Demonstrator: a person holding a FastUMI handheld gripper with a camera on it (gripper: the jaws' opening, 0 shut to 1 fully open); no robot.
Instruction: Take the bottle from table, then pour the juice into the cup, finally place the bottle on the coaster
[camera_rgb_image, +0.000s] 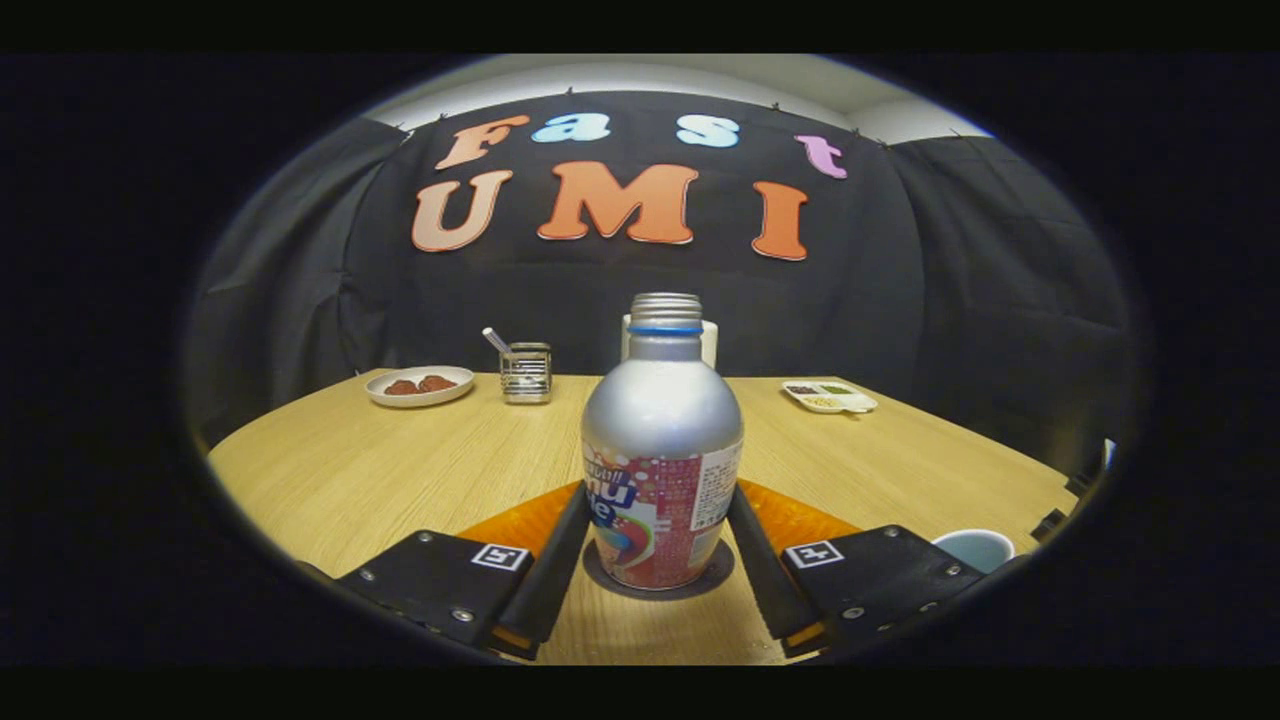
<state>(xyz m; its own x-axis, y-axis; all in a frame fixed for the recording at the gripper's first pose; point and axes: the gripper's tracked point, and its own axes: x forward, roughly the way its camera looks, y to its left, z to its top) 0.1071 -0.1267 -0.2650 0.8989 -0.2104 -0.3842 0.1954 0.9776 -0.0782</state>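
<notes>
A silver bottle (661, 430) with a colourful label and an uncapped threaded neck stands upright on a dark round coaster (715, 570). The coaster lies on the wooden table (330, 470). My gripper (661, 492) has one finger on each side of the bottle's lower body, and both fingers (560, 550) lie against its label. A pale blue cup (975, 548) sits to the right, just beyond the right finger's mount.
An orange mat (810, 520) lies under and behind the coaster. At the table's far side are a plate with brown food (420, 385), a metal holder with a utensil (526, 372), a white cup (710, 340) behind the bottle, and a divided tray (830, 396).
</notes>
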